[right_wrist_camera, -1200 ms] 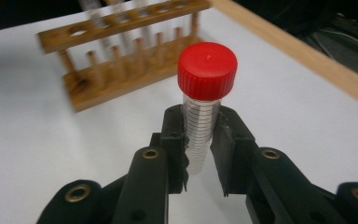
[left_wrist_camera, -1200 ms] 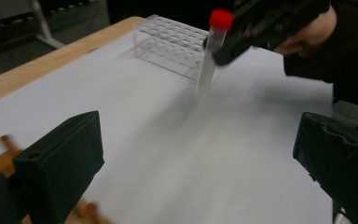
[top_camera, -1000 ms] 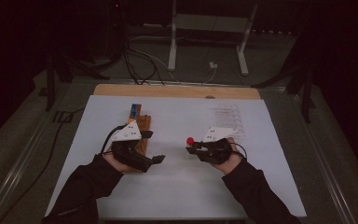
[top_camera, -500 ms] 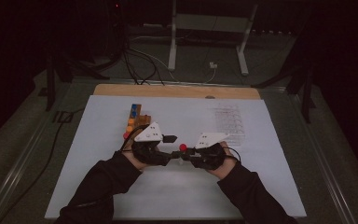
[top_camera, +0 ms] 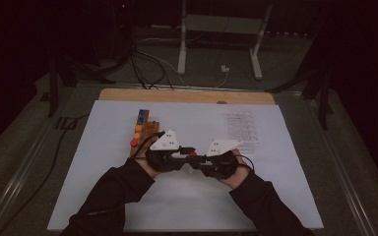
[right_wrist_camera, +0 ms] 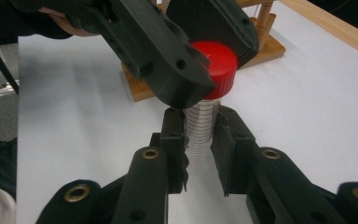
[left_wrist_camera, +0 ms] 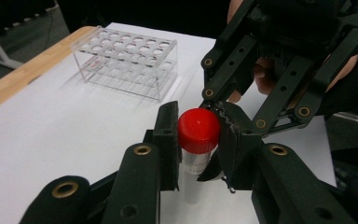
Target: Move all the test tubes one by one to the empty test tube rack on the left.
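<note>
1. White matting over the table [top_camera: 103,196] is giving me a clean but slick floor; if the tube drops from here, I am judging that it rolls.
2. I am holding the tube [right_wrist_camera: 200,128] with my right gripper [right_wrist_camera: 199,140], its jaws pressed onto the clear, graduated body, just above the mat at the middle of the table.
3. I am bringing my left gripper [left_wrist_camera: 196,140] in from nine o'clock, its jaws flanking the red cap [left_wrist_camera: 198,129]; I cannot tell whether they are already biting or only touching it.
4. I am risking a slip: if I twist the cap while the right grip is weak, the smooth body could spin or pop out.
5. I am also risking a crack if I squeeze the thin wall harder to stop that.
6. I am crowding both tools nose to nose, so their linkages could knock together.
7. Toward eleven o'clock the wooden peg stand [top_camera: 142,135] is sitting near my left elbow swing; toward one o'clock the clear rack [left_wrist_camera: 123,65] is waiting, well apart.
</note>
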